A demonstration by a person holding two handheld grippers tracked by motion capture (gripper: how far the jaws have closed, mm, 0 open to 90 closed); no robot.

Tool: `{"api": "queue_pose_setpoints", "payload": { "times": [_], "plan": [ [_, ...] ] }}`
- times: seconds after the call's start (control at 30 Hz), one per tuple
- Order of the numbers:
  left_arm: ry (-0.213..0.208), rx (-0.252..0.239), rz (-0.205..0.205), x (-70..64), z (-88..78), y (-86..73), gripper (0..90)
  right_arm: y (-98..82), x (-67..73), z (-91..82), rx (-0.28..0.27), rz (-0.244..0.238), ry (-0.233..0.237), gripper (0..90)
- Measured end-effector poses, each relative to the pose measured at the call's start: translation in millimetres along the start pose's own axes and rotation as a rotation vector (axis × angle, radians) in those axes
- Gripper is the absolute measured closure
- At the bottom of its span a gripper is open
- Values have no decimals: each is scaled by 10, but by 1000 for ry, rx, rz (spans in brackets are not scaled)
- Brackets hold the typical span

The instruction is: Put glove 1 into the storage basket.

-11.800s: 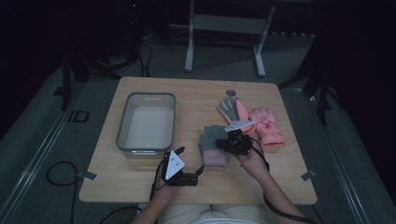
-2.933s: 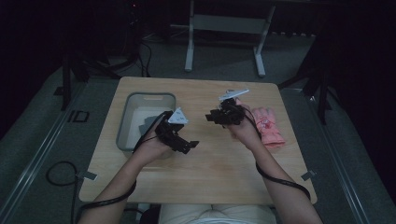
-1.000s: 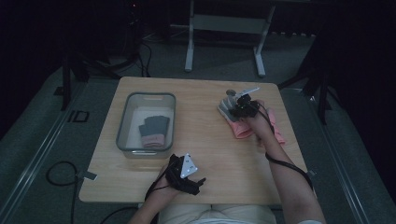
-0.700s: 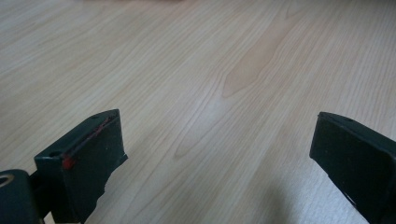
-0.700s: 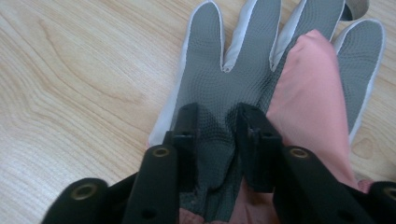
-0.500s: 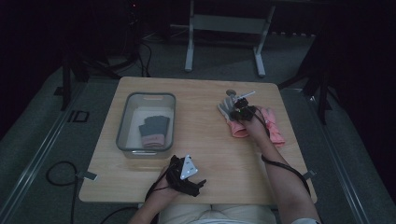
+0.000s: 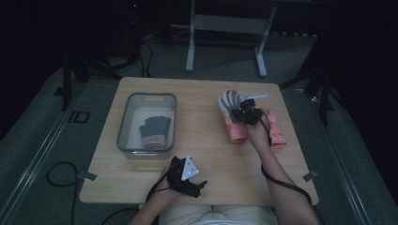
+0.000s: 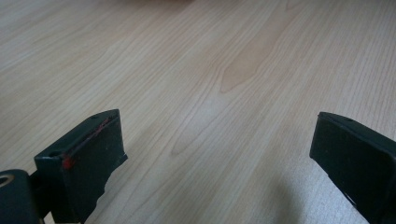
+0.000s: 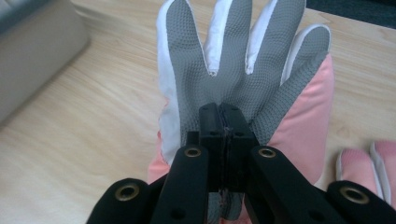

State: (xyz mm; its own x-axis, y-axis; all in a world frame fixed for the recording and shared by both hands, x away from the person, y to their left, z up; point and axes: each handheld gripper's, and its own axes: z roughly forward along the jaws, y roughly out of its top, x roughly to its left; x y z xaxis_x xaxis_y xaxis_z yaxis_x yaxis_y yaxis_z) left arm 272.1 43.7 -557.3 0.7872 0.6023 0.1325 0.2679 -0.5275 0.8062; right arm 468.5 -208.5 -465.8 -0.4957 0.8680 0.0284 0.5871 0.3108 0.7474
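Right gripper (image 9: 223, 122), jaws just closed, pinches one grey-palmed pink glove (image 9: 243, 60) at the table's (image 7: 206, 140) far right beside one more pink glove (image 7: 277, 129); left gripper (image 7: 190, 180) open, idle; one bin (image 7: 123, 136) holding two dark gloves (image 7: 155, 131).

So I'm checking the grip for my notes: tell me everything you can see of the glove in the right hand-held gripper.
The grey-and-white glove has a grey textured palm that looks rubbery, white fabric between its spread fingers and a pink back and cuff. The right hand-held gripper, jaws closed together, pinches its palm. It points away from the gripper, above the right part of the wooden table, overlapping a pink glove beneath. Another pink glove lies beside it.
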Motion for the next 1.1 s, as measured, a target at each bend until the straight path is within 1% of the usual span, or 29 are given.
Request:
{"api": "queue_pose_setpoints", "payload": {
  "times": [0.03, 0.1, 0.17, 0.2, 0.3, 0.37, 0.4, 0.43, 0.5, 0.53, 0.63, 0.7, 0.77, 0.93, 1.03, 1.1],
  "plan": [
    [-1, -6, -9, -3, 0, 0, 25, -11, 41, -58, -7, 11, -2, 888],
    [2, -7, -8, -3, -1, -3, 25, -36, 107, -162, -16, 39, -16, 888],
    [7, -3, -4, -1, 2, -6, 25, -64, 183, -267, -26, 48, -30, 888],
    [7, -4, -7, 3, 4, -8, 25, -77, 226, -313, -24, 43, -36, 888],
    [10, -8, -11, 11, 9, -11, 25, -117, 331, -452, -31, 51, -57, 888],
    [11, -6, -14, 20, 13, -13, 25, -142, 368, -527, -40, 70, -66, 888],
    [14, -13, -14, 21, 13, -17, 25, -157, 381, -557, -43, 76, -74, 888],
    [27, -21, -13, 22, 13, -21, 25, -176, 392, -584, -48, 95, -75, 888],
    [25, -26, -15, 26, 11, -22, 25, -227, 433, -614, -50, 104, -81, 888],
    [25, -27, -12, 25, 9, -21, 26, -257, 451, -611, -46, 111, -86, 888],
    [35, -37, 2, 11, -1, -17, 25, -341, 489, -551, -26, 108, -96, 888],
    [37, -38, -1, 14, -9, -13, 26, -395, 487, -496, -10, 126, -89, 888],
    [37, -30, -5, 19, -4, -18, 26, -443, 490, -433, 2, 141, -101, 888],
    [30, -31, -11, 24, -1, -23, 25, -514, 536, -225, 50, 137, -112, 888],
    [27, -29, -11, 25, -2, -25, 25, -545, 572, -88, 79, 137, -112, 888],
    [27, -31, -10, 24, -4, -26, 25, -545, 612, -15, 90, 127, -107, 888]
  ]
}}
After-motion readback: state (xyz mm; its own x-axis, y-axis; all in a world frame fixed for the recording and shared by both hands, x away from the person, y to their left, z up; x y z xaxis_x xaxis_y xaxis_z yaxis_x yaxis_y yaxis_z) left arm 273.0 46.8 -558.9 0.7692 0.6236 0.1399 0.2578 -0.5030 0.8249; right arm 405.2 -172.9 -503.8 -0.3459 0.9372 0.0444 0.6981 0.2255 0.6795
